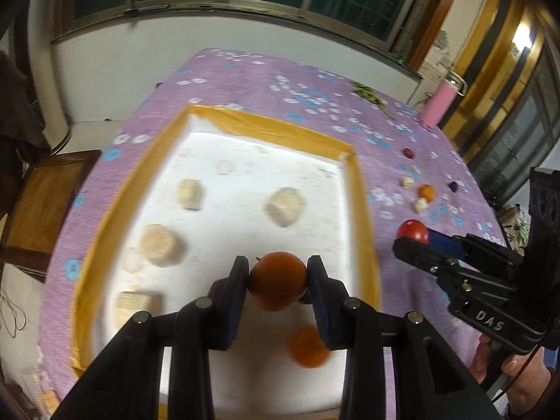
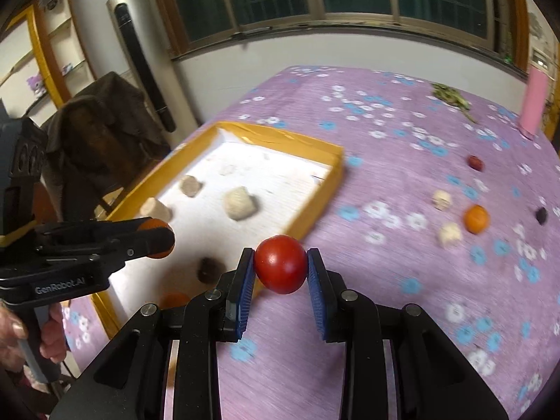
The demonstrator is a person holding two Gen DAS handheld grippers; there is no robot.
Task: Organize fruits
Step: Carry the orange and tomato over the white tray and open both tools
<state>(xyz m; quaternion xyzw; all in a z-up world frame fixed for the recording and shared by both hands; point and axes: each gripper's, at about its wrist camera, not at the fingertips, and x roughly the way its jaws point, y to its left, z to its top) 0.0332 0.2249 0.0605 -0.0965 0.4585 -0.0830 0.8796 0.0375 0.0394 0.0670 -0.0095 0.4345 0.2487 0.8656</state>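
My left gripper point(image 1: 278, 274) is shut on an orange fruit point(image 1: 277, 280) and holds it above the white tray with the yellow rim point(image 1: 266, 129). A second orange fruit point(image 1: 308, 347) lies in the tray below it. My right gripper point(image 2: 280, 267) is shut on a red tomato point(image 2: 280, 268) above the purple cloth, just right of the tray point(image 2: 329, 189). The right gripper also shows in the left wrist view point(image 1: 413, 241), holding the tomato point(image 1: 413, 231). The left gripper also shows in the right wrist view point(image 2: 164, 238), with its orange fruit point(image 2: 158, 224).
Several beige pieces point(image 1: 284, 206) and a dark fruit point(image 2: 210, 269) lie in the tray. On the flowered cloth to the right lie an orange fruit point(image 2: 476, 218), a dark red fruit point(image 2: 475, 162), a dark purple fruit point(image 2: 541, 215) and beige pieces point(image 2: 449, 233). A pink cylinder point(image 2: 533, 105) stands far right.
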